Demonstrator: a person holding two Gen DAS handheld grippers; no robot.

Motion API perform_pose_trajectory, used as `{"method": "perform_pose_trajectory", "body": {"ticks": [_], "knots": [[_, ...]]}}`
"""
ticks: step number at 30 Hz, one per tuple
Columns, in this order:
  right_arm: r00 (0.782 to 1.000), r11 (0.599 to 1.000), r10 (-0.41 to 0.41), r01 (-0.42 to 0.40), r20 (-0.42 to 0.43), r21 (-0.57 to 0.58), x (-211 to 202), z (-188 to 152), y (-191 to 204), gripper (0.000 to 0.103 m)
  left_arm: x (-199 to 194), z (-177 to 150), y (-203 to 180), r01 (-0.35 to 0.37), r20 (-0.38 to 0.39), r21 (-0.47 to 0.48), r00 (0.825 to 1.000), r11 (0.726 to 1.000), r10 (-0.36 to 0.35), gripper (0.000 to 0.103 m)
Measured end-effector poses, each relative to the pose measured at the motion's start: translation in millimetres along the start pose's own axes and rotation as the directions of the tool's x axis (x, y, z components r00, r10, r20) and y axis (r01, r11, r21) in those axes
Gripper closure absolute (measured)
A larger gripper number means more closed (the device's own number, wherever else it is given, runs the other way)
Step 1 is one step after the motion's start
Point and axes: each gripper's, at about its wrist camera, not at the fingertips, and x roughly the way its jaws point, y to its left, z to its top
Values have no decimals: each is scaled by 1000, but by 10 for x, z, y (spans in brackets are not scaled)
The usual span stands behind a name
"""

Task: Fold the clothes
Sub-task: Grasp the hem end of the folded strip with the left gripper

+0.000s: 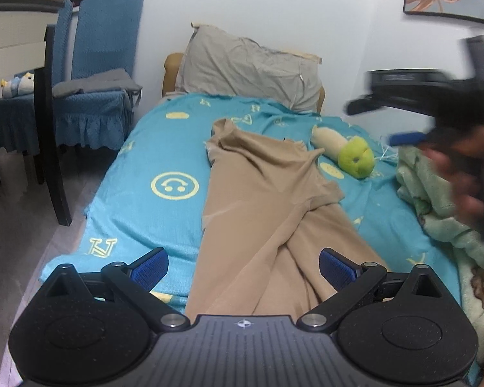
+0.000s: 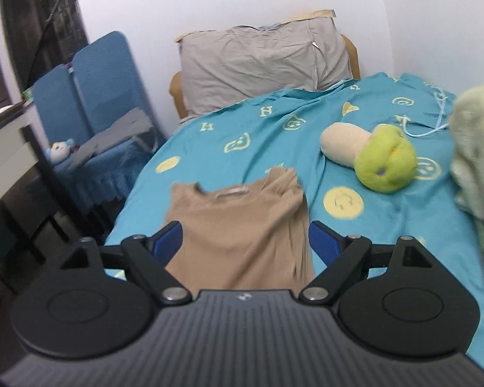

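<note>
A tan T-shirt lies lengthwise on the turquoise bed sheet, its right side and sleeve folded over the middle. My left gripper is open above the shirt's near end, touching nothing. In the right wrist view the shirt shows its collar end between my fingers. My right gripper is open and held above the shirt. It also shows blurred in the left wrist view, raised at the right with a hand on it.
A green and beige plush toy lies right of the shirt. A pale green blanket is heaped at the bed's right edge. A grey pillow leans on the headboard. Blue-covered chairs and a table stand left of the bed.
</note>
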Motion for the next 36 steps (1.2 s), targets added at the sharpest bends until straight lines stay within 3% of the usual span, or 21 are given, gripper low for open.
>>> {"method": "perform_pose_trajectory", "body": {"ticks": [5,10,14,17,22,25,29,32,33,35,36], "knots": [[998,998,53,-52,-27,42,-1039,-336,150,16,-172,-2,-44,24,-21,-32,999,999,-25,2],[996,993,92,-89,-23,82,-1700,-890,25,16,-305,-104,35,20,-91,-92,995,996,-28,2],[996,990,53,-44,-70,132,-1796,-1124,-152,16,-315,-145,189,-50,-157,-123,987,991,30,2],[997,980,49,-36,-62,198,-1745,-1112,-247,16,-242,-148,341,-90,-238,-149,970,985,52,3],[990,970,87,-58,-114,237,-1554,-1166,-295,16,-95,-180,670,-103,-413,-296,910,949,-30,8],[983,969,89,-49,-158,243,-1472,-1213,-309,16,-50,-223,735,-53,-522,-252,848,966,-89,9],[974,947,121,-55,-193,318,-1395,-1265,-409,16,-114,-222,651,5,-604,-113,794,994,-73,9],[966,930,138,-51,-217,363,-1345,-1292,-466,16,-161,-233,540,49,-674,11,739,999,-29,19],[964,927,144,-53,-222,371,-1335,-1302,-473,17,-179,-250,520,51,-682,40,732,998,-10,23],[961,924,153,-56,-229,379,-1319,-1318,-479,17,-216,-282,480,54,-696,97,717,994,29,41],[960,923,155,-57,-232,379,-1313,-1320,-477,16,-233,-299,461,55,-702,124,710,991,49,56]]}}
